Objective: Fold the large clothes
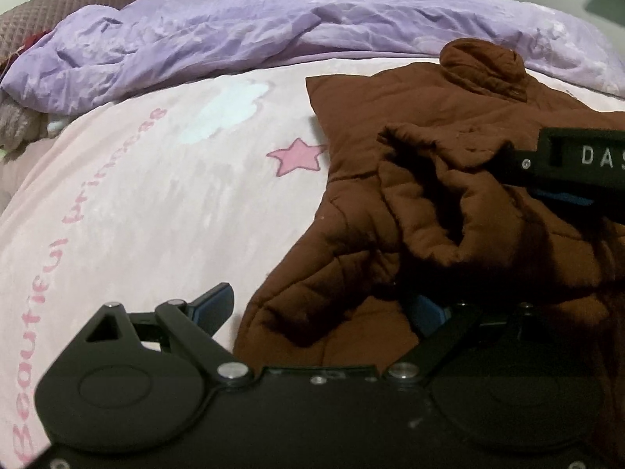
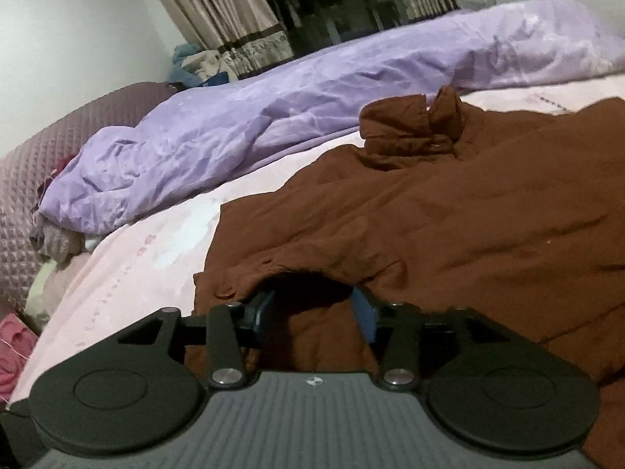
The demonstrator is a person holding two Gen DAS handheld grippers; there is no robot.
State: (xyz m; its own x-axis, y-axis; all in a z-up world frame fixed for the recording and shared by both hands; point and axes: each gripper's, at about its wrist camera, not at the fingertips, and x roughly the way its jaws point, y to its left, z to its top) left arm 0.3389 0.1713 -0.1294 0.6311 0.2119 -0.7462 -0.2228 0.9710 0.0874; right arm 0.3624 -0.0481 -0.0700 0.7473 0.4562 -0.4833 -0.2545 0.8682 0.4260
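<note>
A brown quilted jacket [image 1: 449, 117] [image 2: 468, 203] lies spread on the pink bedsheet [image 1: 136, 195], its collar [image 1: 484, 66] [image 2: 414, 129] toward the far side. One sleeve [image 1: 429, 203] is bunched and folded over the jacket's body. In the left wrist view my right gripper [image 1: 547, 183] comes in from the right edge with its tips against that sleeve. Seen from the right wrist, the right gripper [image 2: 312, 308] has its blue pads [image 2: 365, 312] apart, and a fold of jacket is draped over the tips. My left gripper [image 1: 318, 308] is wide open at the jacket's near edge, one finger over the sheet.
A crumpled purple duvet [image 1: 234, 31] [image 2: 273, 109] runs along the far side of the bed. A quilted mauve headboard cushion [image 1: 58, 4] [image 2: 39, 164] is at the left, with loose clothes beside it. Curtains [image 2: 218, 11] hang behind. A pink star [image 1: 299, 156] is printed on the sheet left of the jacket.
</note>
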